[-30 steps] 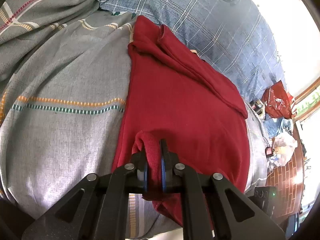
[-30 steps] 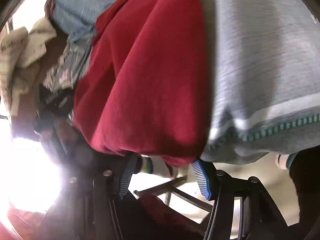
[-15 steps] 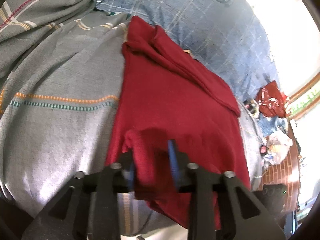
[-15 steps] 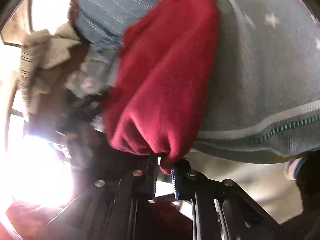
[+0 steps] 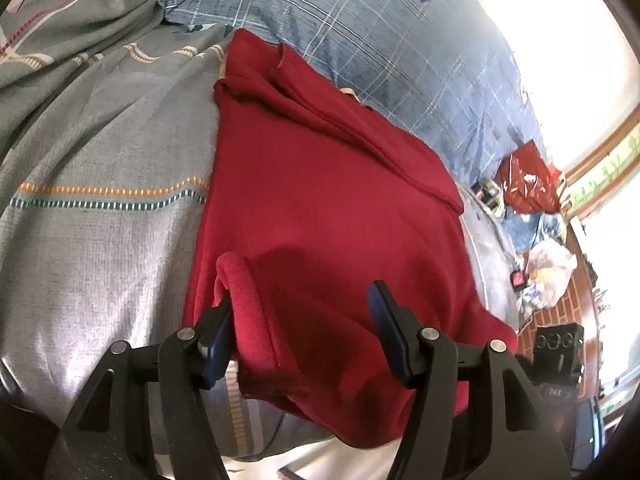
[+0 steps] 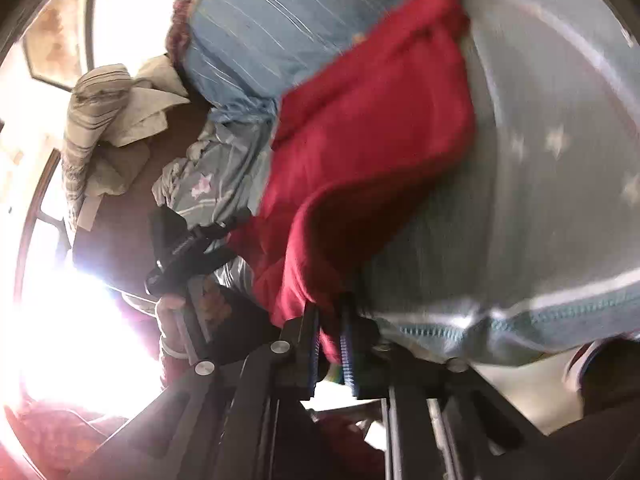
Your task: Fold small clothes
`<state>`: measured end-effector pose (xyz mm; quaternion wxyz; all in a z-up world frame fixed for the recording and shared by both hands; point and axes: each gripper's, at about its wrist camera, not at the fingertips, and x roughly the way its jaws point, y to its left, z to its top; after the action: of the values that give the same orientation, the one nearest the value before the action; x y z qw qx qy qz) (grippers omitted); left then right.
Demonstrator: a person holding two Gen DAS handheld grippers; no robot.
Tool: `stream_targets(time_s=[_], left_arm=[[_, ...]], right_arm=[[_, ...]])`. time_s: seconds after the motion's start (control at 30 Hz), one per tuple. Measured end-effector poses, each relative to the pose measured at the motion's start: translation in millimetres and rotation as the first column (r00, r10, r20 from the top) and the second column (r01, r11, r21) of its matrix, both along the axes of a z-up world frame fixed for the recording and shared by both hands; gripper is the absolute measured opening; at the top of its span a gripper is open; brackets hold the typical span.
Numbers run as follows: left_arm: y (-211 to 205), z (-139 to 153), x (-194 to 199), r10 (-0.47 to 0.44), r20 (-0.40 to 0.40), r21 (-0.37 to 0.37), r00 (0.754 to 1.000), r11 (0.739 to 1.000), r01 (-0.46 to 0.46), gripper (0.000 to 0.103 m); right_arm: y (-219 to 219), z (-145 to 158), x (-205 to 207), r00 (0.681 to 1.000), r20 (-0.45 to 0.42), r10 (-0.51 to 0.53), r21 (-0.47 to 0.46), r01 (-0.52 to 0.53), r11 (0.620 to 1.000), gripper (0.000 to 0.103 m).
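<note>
Left gripper (image 5: 304,328) is opening, its blue pads parting around a rolled hem of the red garment (image 5: 328,208), no longer pinching it. The garment lies spread on the grey striped bedsheet (image 5: 100,184), beside the blue plaid blanket (image 5: 400,52). Right gripper (image 6: 331,344) is clamped on the garment's near corner.

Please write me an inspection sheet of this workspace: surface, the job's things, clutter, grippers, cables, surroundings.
Surface: grey striped bedcover, with a blue checked blanket behind.
Job's things: red garment lying partly folded, near edge hanging off the bed.
Clutter: red bag and white plastic bag beyond the bed.
Grippers: left gripper opening, curled hem loose between its jaws; right gripper shut on the garment's edge.
Cables: nothing seen.
Surroundings: bright window, brick-pattern floor.
</note>
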<state>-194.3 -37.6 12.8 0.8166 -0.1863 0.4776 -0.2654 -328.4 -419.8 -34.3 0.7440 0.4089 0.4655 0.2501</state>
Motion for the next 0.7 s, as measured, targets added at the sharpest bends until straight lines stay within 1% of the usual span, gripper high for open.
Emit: stream_targets(time_s=[0.07,0.13,0.17,0.23,0.27,0.3,0.37,0.4,0.43,0.47,0.5,0.53,0.57,0.63,0.7], left_arm=[[-1,-1,0,-0.003,-0.003,0.006,1.0,1.0,0.003,0.061],[0,-1,0,-0.002,-0.008,-0.003,1.0,1.0,0.002,0.061],[1,-1,0,0.001,-0.013,-0.01,1.0,1.0,-0.001,0.06],[5,-2,0,0.006,-0.02,-0.024,1.0,1.0,-0.006,0.061],[5,-2,0,0.005,-0.022,-0.025,1.0,1.0,-0.006,0.06],[5,-2,0,0.003,-0.021,-0.022,1.0,1.0,-0.004,0.06],[2,-1,0,-0.001,-0.015,-0.006,1.0,1.0,0.001,0.06],[1,-1,-1,-0.004,-0.013,0.001,1.0,1.0,0.004,0.06],[0,-1,-1,-0.005,-0.011,0.01,1.0,1.0,0.006,0.06],[0,-1,-1,-0.004,-0.01,0.02,1.0,1.0,0.005,0.053],[-1,-1,-2,0.001,-0.009,0.041,1.0,0.999,-0.001,0.037],[0,-2,-2,0.015,-0.009,0.073,1.0,0.997,-0.014,0.028],[2,-3,-3,0.021,-0.012,0.081,1.0,0.997,-0.02,0.015],[6,-2,-5,0.023,-0.014,0.072,1.0,0.997,-0.022,0.012],[7,1,-9,0.029,0.002,0.085,1.0,0.996,-0.029,0.008]], right_arm=[[2,-10,4,1.0,-0.022,-0.022,0.024,0.022,0.999,0.017],[4,-16,6,0.999,-0.039,-0.029,0.021,0.03,0.999,0.027],[6,-17,7,0.999,-0.038,-0.029,0.015,0.03,0.999,0.029],[9,-13,8,0.999,-0.027,-0.018,0.015,0.019,1.0,0.041],[9,-9,7,1.0,-0.007,-0.007,0.015,0.007,1.0,0.042],[9,-5,6,1.0,0.017,0.004,-0.007,-0.004,1.0,0.042],[10,-1,7,0.999,0.031,0.016,-0.043,-0.015,0.999,0.042],[11,-3,9,0.999,0.027,0.023,-0.035,-0.023,0.999,0.04],[12,-6,12,0.999,0.02,0.026,-0.022,-0.026,0.999,0.036],[13,-10,15,0.999,0.014,0.03,-0.016,-0.03,0.999,0.033],[17,-13,17,0.999,0.008,0.039,-0.025,-0.038,0.999,0.021],[22,-15,20,0.998,0.007,0.055,-0.04,-0.054,0.998,0.016],[25,-14,21,0.998,0.012,0.061,-0.05,-0.061,0.997,0.016],[23,-6,20,0.997,0.05,0.061,-0.025,-0.06,0.998,0.014],[15,8,18,0.995,0.097,0.038,0.012,-0.039,0.999,0.013]])
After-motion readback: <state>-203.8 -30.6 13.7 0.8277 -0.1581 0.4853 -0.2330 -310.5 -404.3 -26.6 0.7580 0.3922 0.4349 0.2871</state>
